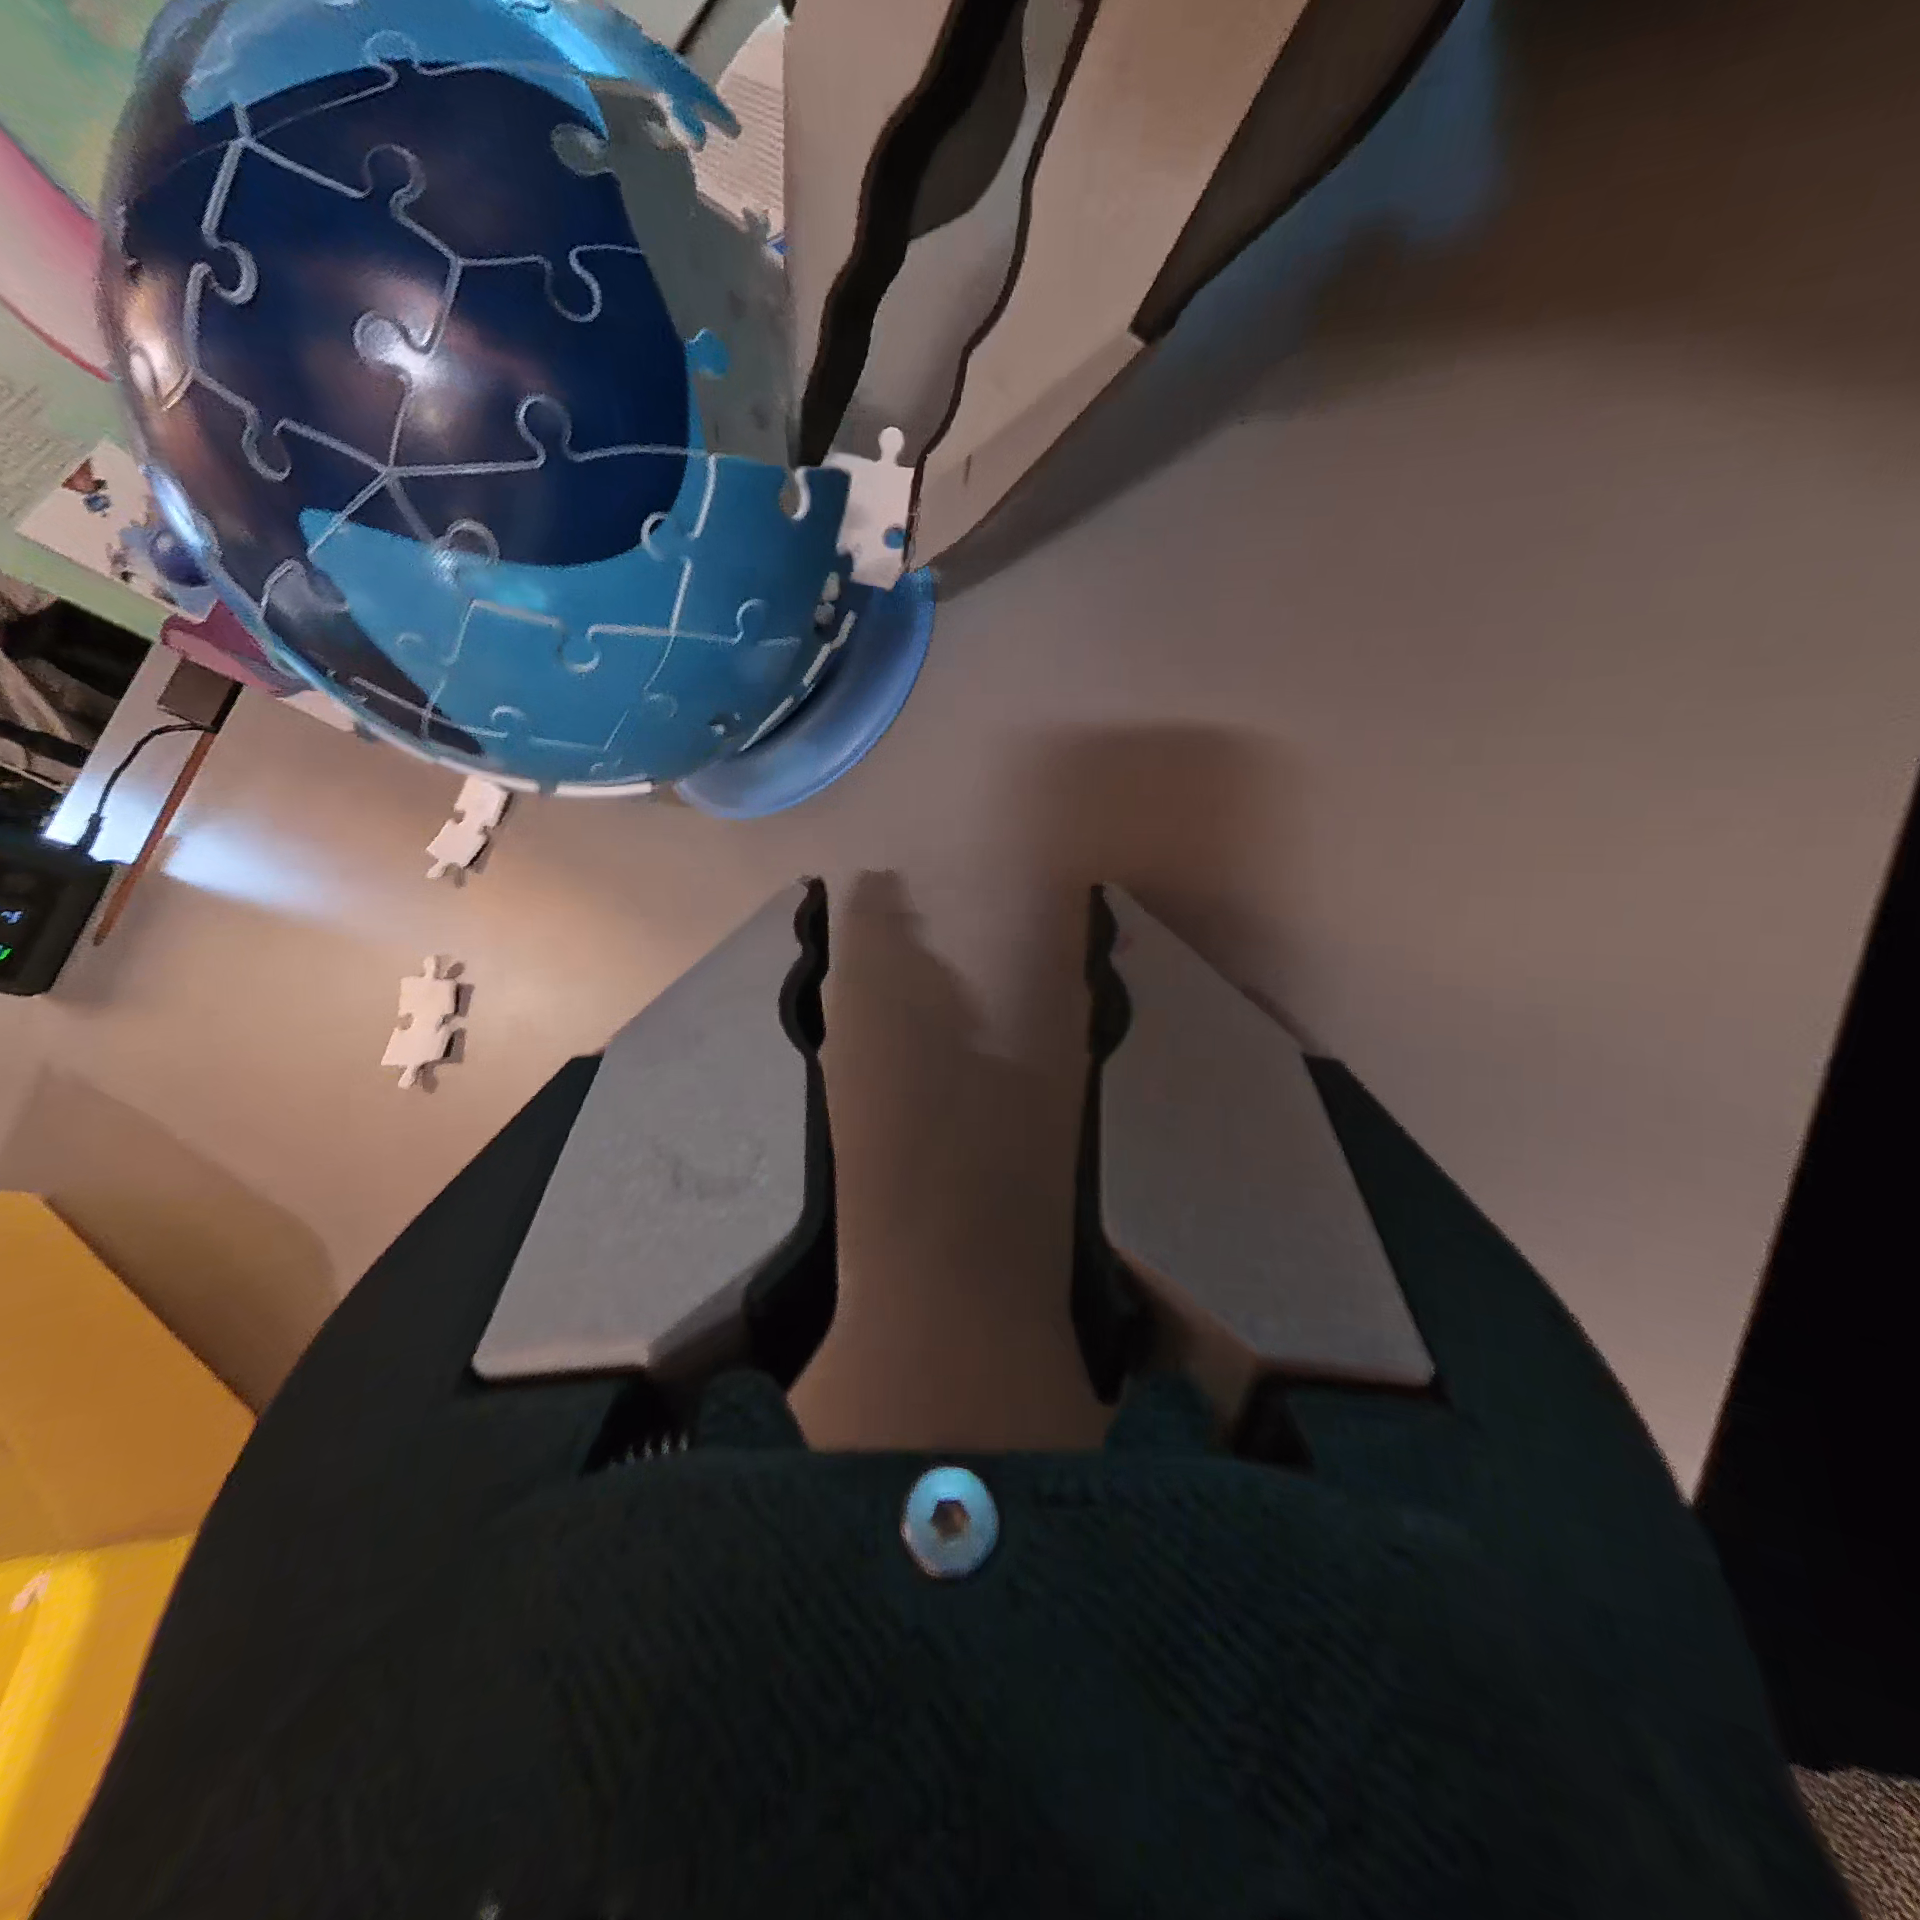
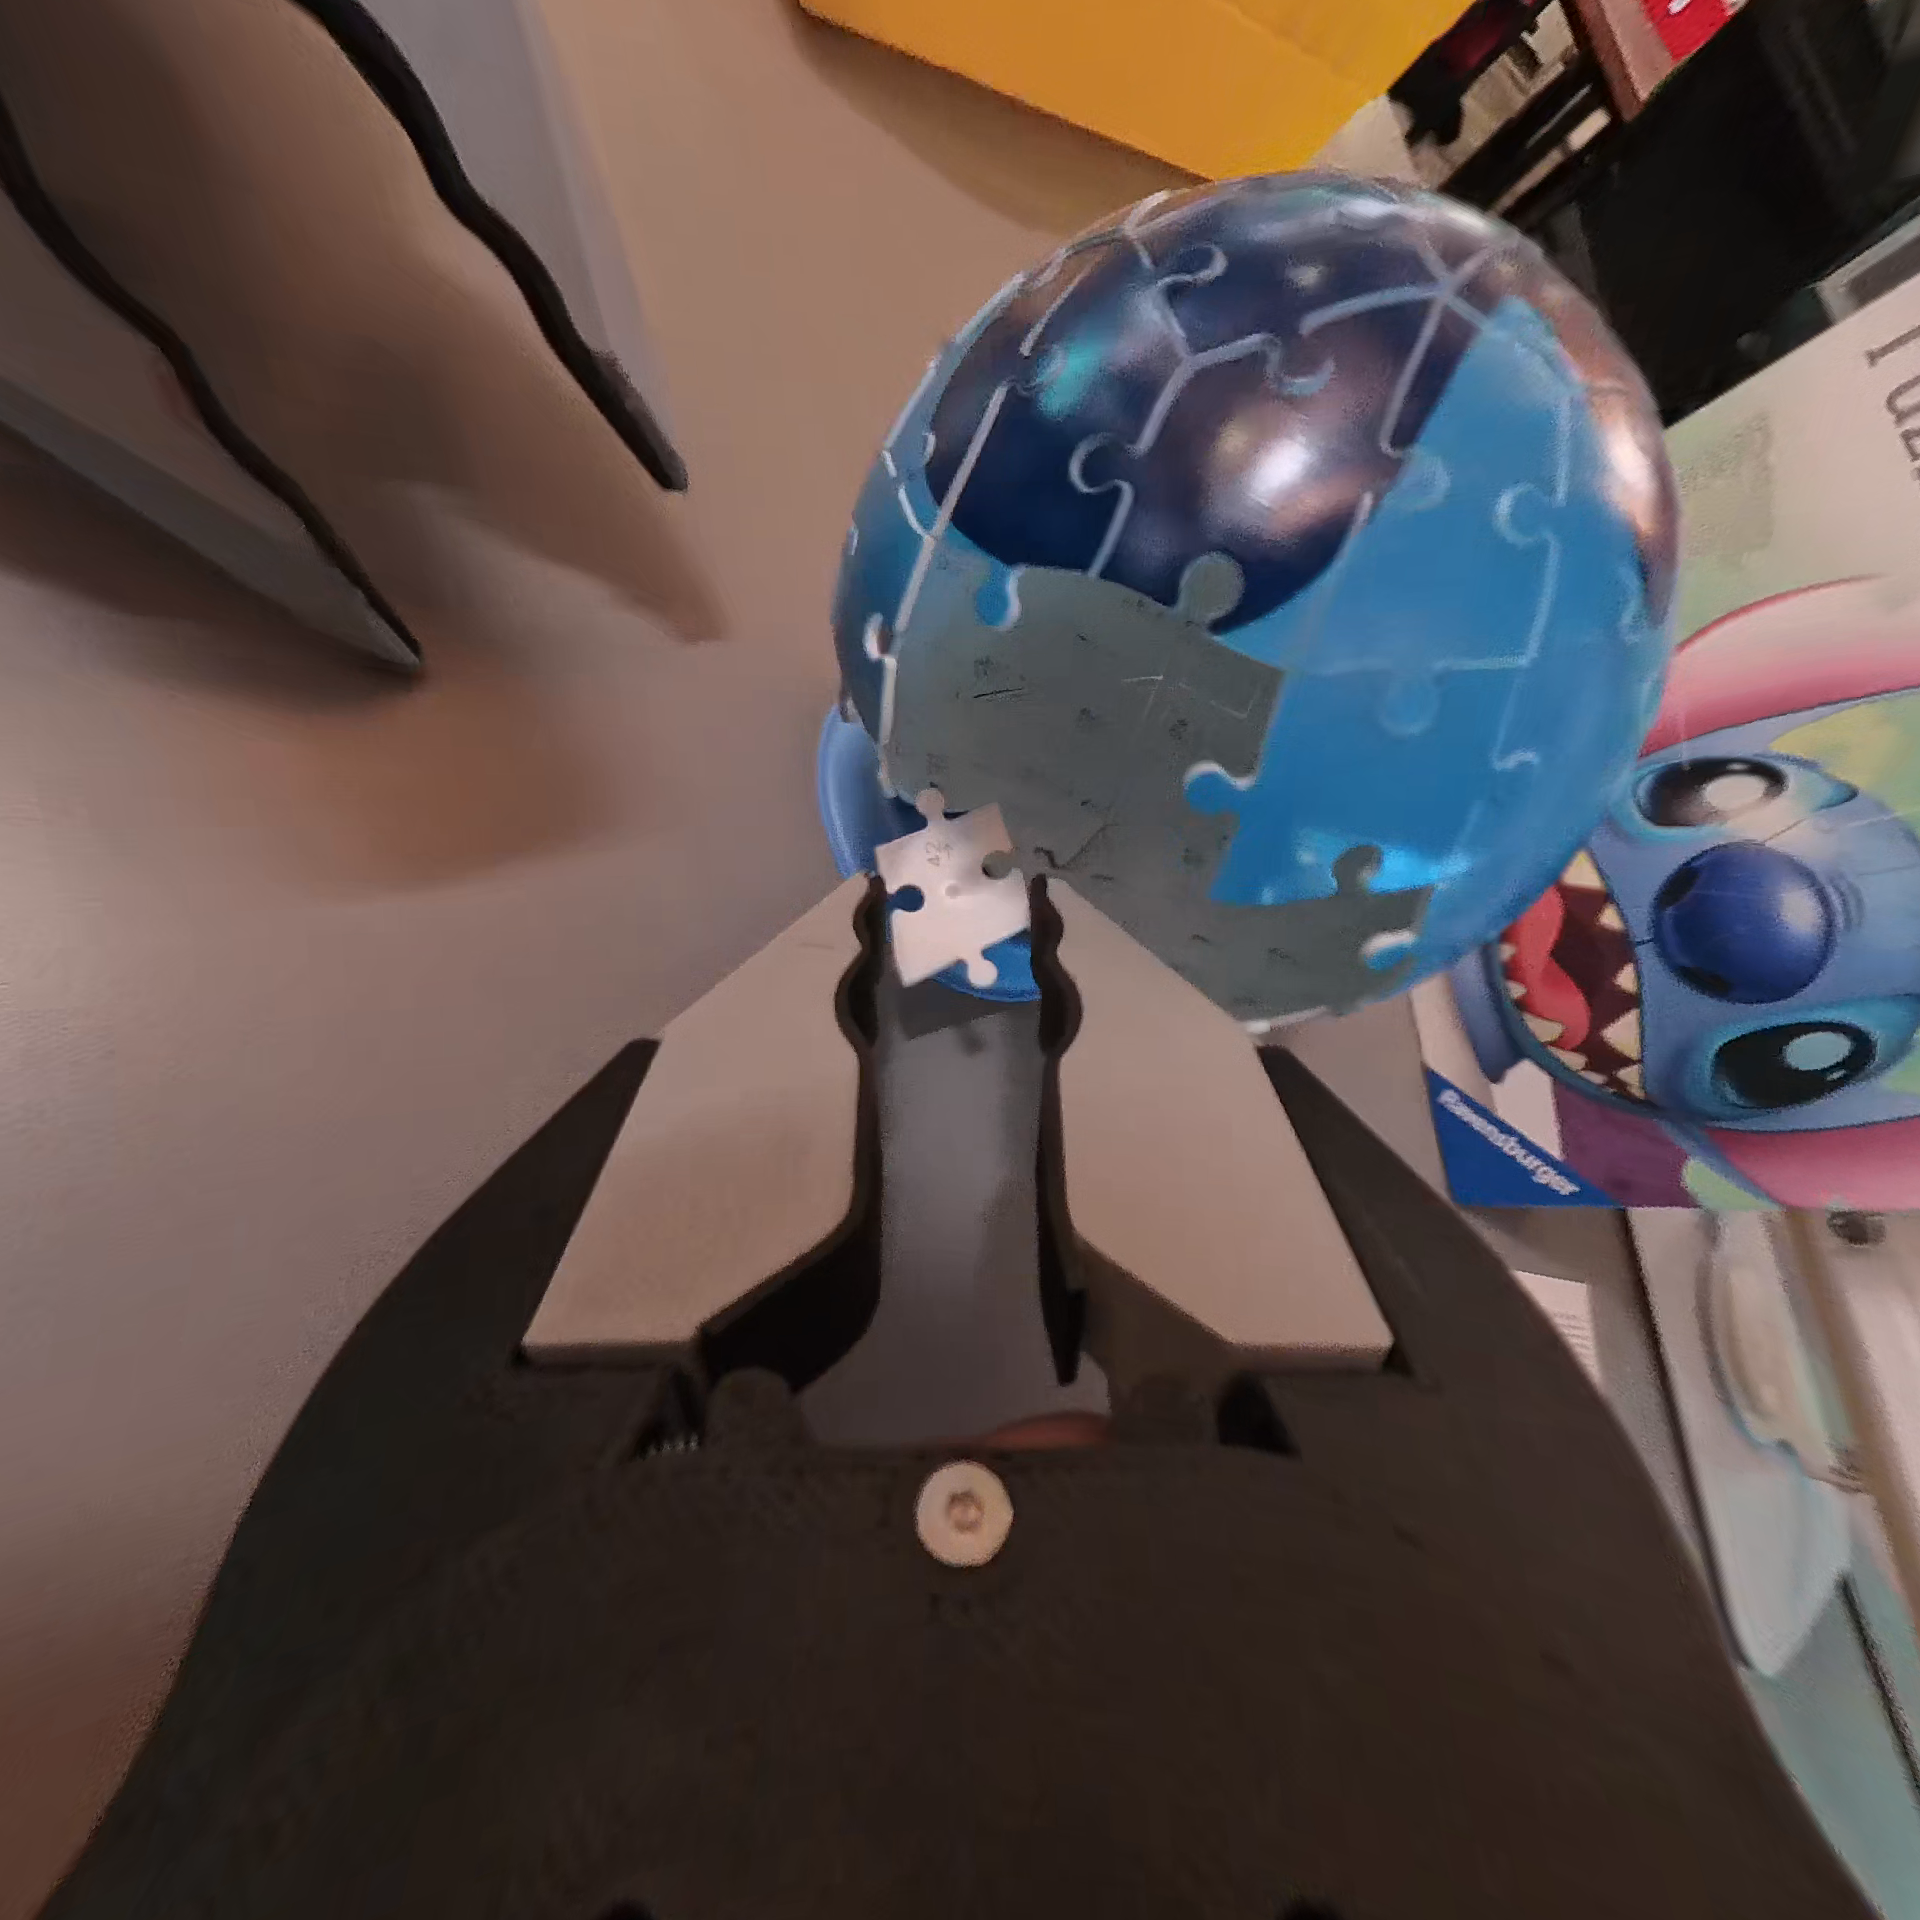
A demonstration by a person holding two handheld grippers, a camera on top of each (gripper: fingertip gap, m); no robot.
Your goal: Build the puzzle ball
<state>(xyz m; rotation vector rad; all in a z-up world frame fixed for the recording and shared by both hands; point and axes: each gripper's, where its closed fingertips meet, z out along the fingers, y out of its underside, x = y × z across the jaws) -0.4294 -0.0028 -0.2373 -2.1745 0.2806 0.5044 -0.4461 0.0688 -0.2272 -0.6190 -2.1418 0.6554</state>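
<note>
The blue puzzle ball (image 1: 416,416) stands on a blue ring stand (image 1: 831,717) on the table, with an open gap showing its grey inside (image 2: 1091,727). My right gripper (image 2: 951,904) is shut on a white-backed puzzle piece (image 2: 951,894) and holds it at the gap's lower edge by the stand; the piece also shows in the left wrist view (image 1: 878,504). My left gripper (image 1: 956,914) is open and empty, a little in front of the ball, above the table.
Two loose white pieces (image 1: 468,826) (image 1: 424,1020) lie on the table left of my left gripper. The puzzle box (image 2: 1714,883) lies behind the ball. A yellow box (image 1: 94,1455) sits at the table's side. A black device (image 1: 31,914) with a cable is at the edge.
</note>
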